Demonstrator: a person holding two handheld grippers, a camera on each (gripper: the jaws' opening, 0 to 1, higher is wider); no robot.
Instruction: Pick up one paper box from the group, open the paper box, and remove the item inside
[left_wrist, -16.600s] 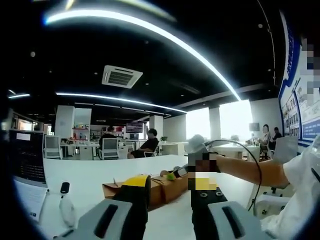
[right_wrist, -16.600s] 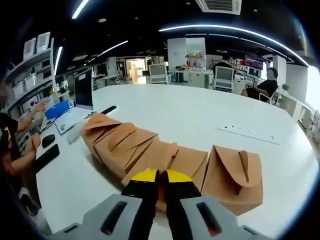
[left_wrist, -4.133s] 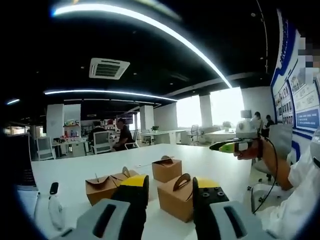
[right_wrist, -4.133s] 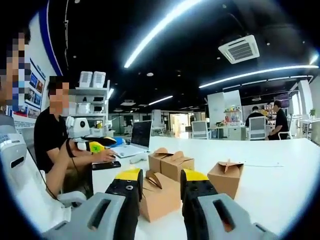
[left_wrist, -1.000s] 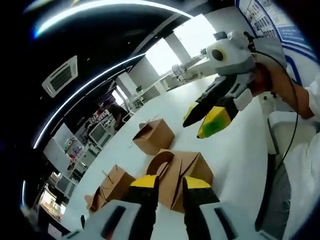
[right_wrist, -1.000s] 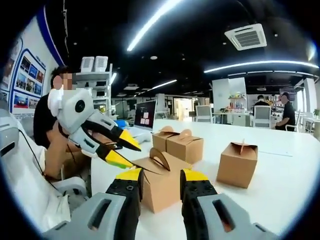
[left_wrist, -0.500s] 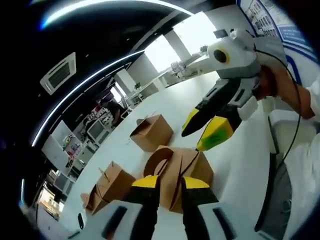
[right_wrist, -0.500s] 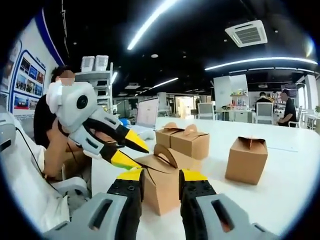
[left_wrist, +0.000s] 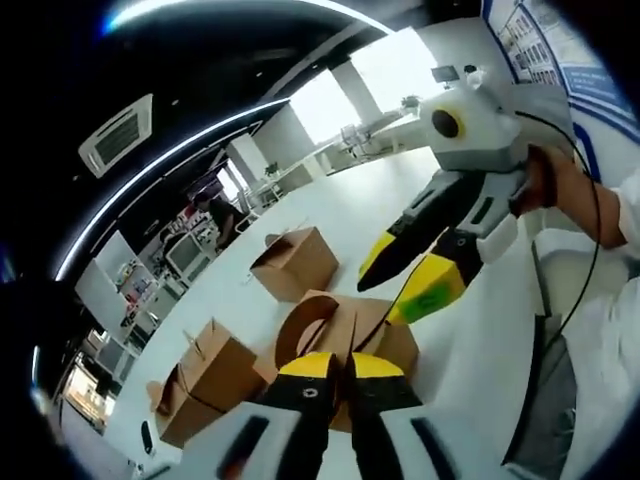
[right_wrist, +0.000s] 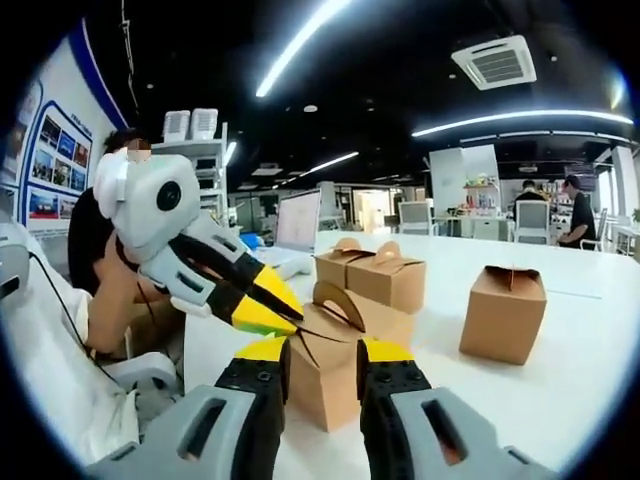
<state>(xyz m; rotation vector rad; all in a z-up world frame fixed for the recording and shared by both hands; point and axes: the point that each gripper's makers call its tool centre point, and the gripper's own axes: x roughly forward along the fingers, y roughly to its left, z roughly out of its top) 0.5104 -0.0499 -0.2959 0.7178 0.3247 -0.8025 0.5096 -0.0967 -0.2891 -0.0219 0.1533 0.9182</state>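
Note:
A brown paper box (left_wrist: 390, 338) with an arched handle sits on the white table (left_wrist: 470, 330), nearest of the group. My left gripper (left_wrist: 340, 366) is shut on the thin top flap at the box's near edge. My right gripper (left_wrist: 378, 298) comes in from the right, jaws open, its tips just above the box's top. In the right gripper view the same box (right_wrist: 322, 385) stands between the open jaws of my right gripper (right_wrist: 323, 352), and my left gripper (right_wrist: 290, 320) reaches in from the left, pinching the flap beside the handle.
Other brown boxes stand behind: one (left_wrist: 295, 262) further back, another (left_wrist: 200, 385) at the left. In the right gripper view a pair of boxes (right_wrist: 375, 275) and a single box (right_wrist: 503, 310) sit beyond. An open laptop (right_wrist: 298, 225) and a seated person (right_wrist: 95, 250) are at the left.
My left gripper's jaws have drawn together onto the box's flap. My right gripper has moved closer over the box top, still open.

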